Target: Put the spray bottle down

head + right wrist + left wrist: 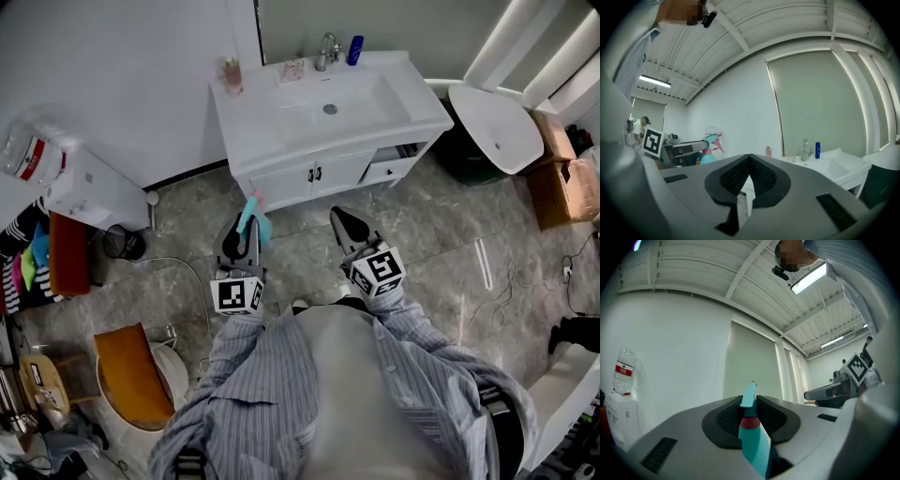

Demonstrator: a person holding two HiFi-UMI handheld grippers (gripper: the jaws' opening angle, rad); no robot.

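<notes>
A teal spray bottle (253, 223) with a pink trigger and collar is clamped in my left gripper (246, 236), held in the air in front of the white vanity (281, 173). In the left gripper view the spray bottle (752, 432) sits squeezed between the two jaws, its nozzle poking past the tips. The right gripper (345, 225) hangs beside it, jaws together with nothing between them. From the right gripper view the spray bottle (708, 151) shows at left in the other gripper, and the right gripper (749, 161) itself is closed.
The white vanity's sink (330, 109) carries a pink bottle (232, 75), a blue bottle (354, 49) and a faucet (327, 49). A toilet (495, 127) and cardboard boxes (562, 183) stand right. An orange stool (131, 375) and a water dispenser (89, 187) are left.
</notes>
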